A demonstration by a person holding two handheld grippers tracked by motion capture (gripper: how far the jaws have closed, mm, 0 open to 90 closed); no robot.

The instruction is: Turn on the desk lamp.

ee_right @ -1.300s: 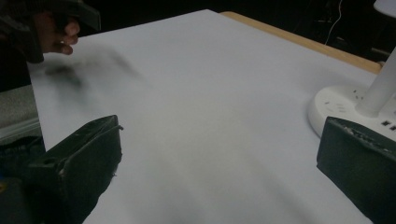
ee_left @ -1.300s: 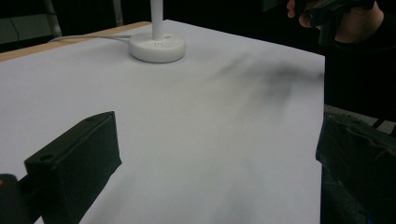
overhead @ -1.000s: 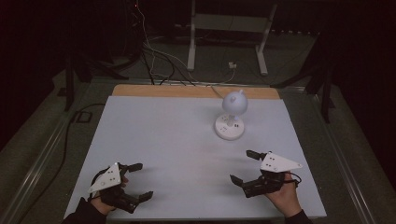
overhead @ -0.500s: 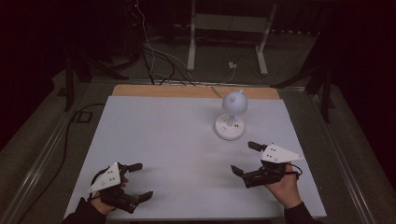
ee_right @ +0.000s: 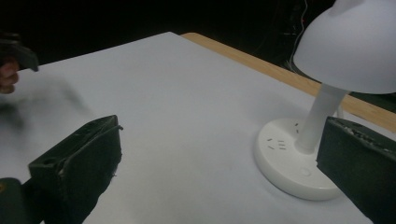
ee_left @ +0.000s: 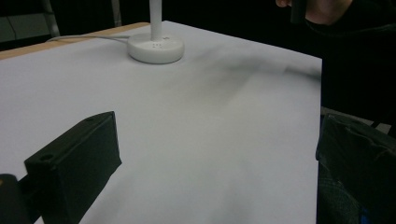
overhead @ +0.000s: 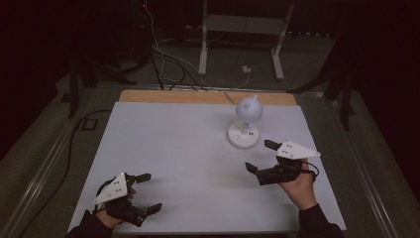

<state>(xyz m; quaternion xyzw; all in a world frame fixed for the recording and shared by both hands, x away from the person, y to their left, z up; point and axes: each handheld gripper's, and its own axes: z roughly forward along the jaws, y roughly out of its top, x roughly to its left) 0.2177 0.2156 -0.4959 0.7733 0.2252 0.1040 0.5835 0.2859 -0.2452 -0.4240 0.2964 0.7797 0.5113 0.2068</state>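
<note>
A white desk lamp (overhead: pixel 243 134) with a round base and a dome head stands at the table's far right. My right gripper (overhead: pixel 257 155) is open just in front of its base, with nothing between the jaws. In the right gripper view the lamp base (ee_right: pixel 285 163) lies close ahead, beside the right jaw, and the right gripper (ee_right: pixel 219 163) stands wide apart. My left gripper (overhead: pixel 151 191) is open and empty near the front left corner. From the left gripper (ee_left: pixel 210 154), the lamp base (ee_left: pixel 155 48) is far off.
The white tabletop (overhead: pixel 173 144) has a wooden strip (overhead: pixel 173 96) along its far edge. The lamp's cord (overhead: pixel 233 91) runs off the back to a plug on the floor. Behind the table are cables and a metal stand (overhead: pixel 240 29).
My right gripper has moved forward and a little left, closer to the lamp base. The left gripper has stayed in place.
</note>
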